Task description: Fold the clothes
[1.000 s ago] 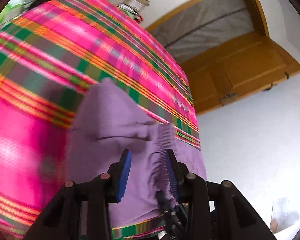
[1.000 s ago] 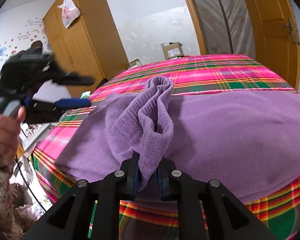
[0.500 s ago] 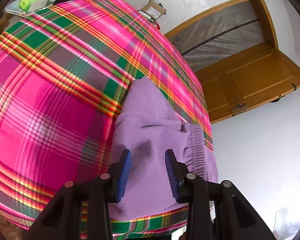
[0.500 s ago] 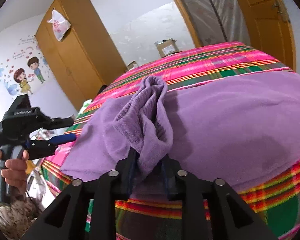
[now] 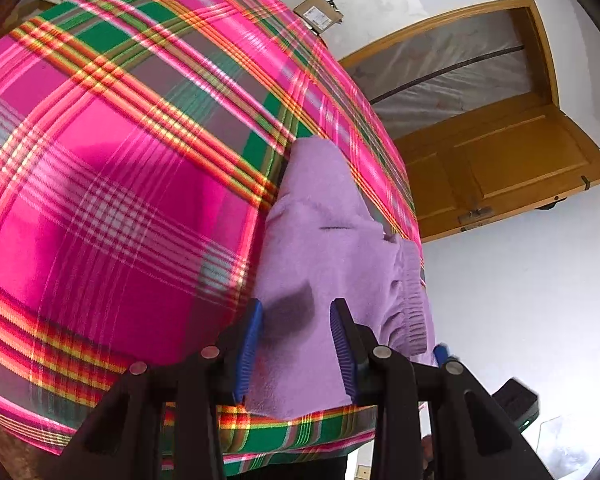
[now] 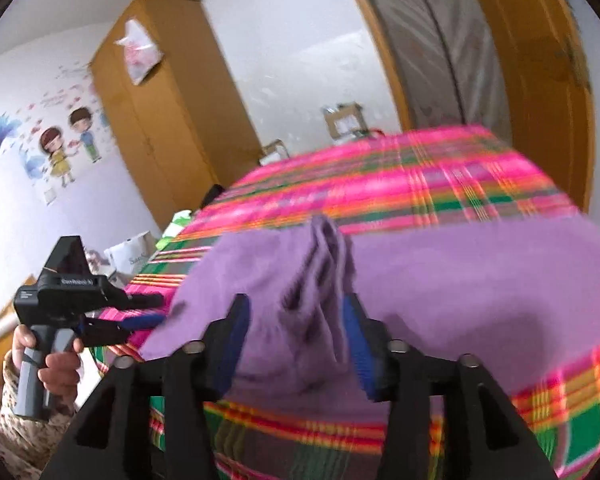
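A purple fleece garment lies on the bed's pink plaid cover, near the front edge. My left gripper hovers open over its near corner, blue pads apart and not pressing the cloth. In the right wrist view the garment spreads to the right, with its bunched ribbed sleeve running up the middle. My right gripper is opening its jaws; the sleeve lies loose between them. The left gripper shows at the far left, held in a hand.
A wooden wardrobe stands behind the bed on the left. A cardboard box sits past the bed's far end. An open wooden door and a plastic-wrapped mattress are on the right. The bed's front edge is just below my grippers.
My right jaws have spread and let go of the sleeve fold, and the gripper has lifted. My left gripper has come down towards the garment's corner, its opening unchanged.
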A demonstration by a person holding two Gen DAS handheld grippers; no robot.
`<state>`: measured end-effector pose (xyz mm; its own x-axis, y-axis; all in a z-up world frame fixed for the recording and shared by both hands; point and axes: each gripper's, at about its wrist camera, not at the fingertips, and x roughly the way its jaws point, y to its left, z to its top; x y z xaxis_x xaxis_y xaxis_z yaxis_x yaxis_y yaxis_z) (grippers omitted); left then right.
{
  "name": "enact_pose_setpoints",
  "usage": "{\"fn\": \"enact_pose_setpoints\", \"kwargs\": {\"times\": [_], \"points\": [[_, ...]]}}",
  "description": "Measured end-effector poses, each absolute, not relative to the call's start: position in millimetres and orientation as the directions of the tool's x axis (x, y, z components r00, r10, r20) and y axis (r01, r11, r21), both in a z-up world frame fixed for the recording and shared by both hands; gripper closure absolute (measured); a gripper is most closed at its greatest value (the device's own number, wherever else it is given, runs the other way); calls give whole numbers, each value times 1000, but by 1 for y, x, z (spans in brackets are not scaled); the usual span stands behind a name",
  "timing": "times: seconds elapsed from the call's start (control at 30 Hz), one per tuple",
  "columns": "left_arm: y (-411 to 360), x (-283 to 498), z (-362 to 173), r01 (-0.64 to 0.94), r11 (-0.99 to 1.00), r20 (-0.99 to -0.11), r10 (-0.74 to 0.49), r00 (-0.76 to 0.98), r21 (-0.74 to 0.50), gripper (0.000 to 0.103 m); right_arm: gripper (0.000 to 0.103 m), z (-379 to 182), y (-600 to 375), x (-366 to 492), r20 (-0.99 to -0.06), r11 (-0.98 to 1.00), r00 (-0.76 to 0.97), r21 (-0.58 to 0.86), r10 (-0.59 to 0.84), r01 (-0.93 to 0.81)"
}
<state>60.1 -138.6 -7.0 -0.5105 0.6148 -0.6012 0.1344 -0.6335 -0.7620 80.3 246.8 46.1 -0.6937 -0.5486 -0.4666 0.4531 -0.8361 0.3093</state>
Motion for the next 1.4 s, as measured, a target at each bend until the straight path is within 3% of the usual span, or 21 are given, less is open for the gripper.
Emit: {"fn": "enact_pose_setpoints", "kwargs": {"times": [0.3, 0.47, 0.53, 0.97, 1.4], "points": [[-139, 64, -11, 132, -622, -595, 634, -493, -772, 68, 50, 36, 210, 59, -574, -853, -646, 208, -502, 478], [-138, 63, -13, 130, -629, -605, 640, -474, -767, 68, 85, 33, 208, 64, -586, -872, -676, 117, -447, 475], [-138, 62, -15, 133, -628, -607, 643, -467, -767, 68, 89, 32, 208, 63, -594, -871, -674, 100, -439, 480], [-135, 64, -14, 138, -631, -614, 642, -460, -763, 68, 93, 38, 249, 64, -577, -872, -655, 308, -489, 379], [-136, 68, -16, 132, -630, -614, 653, -443, -765, 68, 93, 16, 253, 63, -632, -900, -641, 299, -435, 316]]}}
